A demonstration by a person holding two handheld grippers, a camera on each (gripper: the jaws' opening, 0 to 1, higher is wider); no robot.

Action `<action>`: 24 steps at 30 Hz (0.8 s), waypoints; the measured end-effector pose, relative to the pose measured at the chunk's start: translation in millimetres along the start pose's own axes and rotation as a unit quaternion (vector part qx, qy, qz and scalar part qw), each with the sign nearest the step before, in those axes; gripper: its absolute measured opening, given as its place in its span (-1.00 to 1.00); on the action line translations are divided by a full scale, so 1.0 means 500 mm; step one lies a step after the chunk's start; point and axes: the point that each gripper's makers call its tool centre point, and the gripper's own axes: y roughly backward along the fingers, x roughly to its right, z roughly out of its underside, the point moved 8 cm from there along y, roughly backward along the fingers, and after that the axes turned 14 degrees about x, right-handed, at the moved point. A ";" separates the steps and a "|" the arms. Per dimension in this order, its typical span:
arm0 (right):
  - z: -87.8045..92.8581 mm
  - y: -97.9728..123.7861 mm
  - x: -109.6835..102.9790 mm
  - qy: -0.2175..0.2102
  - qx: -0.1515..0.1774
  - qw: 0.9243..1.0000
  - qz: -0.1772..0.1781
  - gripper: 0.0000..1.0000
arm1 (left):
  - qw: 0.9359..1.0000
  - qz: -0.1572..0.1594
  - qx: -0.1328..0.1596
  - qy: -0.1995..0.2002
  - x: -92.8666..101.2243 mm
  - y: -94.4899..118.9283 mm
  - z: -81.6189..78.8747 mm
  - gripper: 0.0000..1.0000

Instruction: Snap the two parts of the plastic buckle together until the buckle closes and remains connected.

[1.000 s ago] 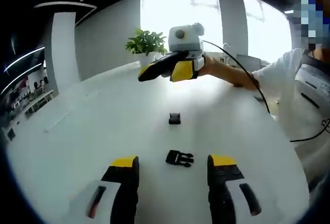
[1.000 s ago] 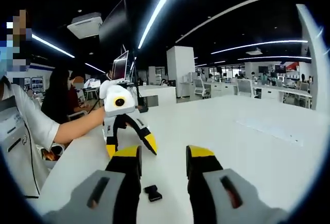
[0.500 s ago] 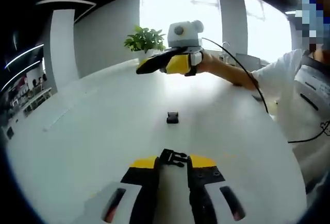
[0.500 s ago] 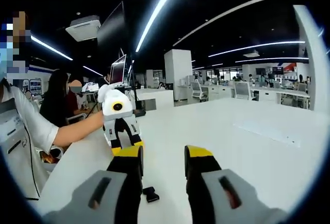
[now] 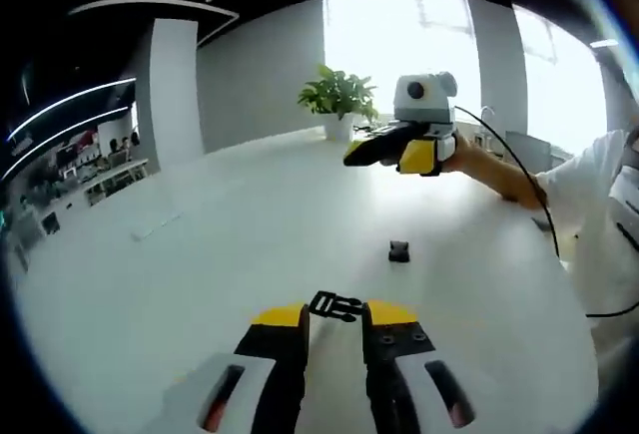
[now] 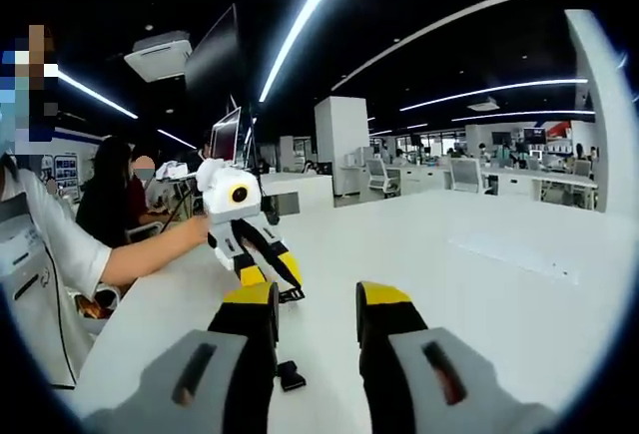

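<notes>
Left hand-held gripper (image 5: pixel 334 316) low centre in the left gripper view, jaws nearly closed, pinching the pronged buckle part (image 5: pixel 335 305) at its tips, lifted off the white desk (image 5: pixel 200 254). Socket part (image 5: pixel 399 250) lies on the desk right of centre, apart. Right hand-held gripper (image 6: pixel 316 304) bottom centre in its own view, jaws apart, nothing between them; socket part (image 6: pixel 290 376) sits just beside its left jaw. Plant (image 5: pixel 337 95) upper centre.

white table (image 5: pixel 200 254), small black buckle part (image 5: pixel 399 250) lying on it, potted plant (image 5: pixel 337 100) at far edge
</notes>
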 end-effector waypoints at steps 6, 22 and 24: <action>0.002 0.002 0.008 0.001 -0.002 1.000 0.008 -0.39 | 0.995 -0.093 0.011 0.019 -0.040 0.002 0.001 -0.60; 0.008 0.008 0.011 0.000 -0.007 1.000 0.016 -0.42 | 0.956 -0.289 0.025 0.039 -0.105 0.028 0.021 -0.60; 0.009 0.008 0.011 0.000 -0.009 1.000 0.015 -0.42 | 0.953 -0.300 0.024 0.038 -0.114 0.033 0.025 -0.60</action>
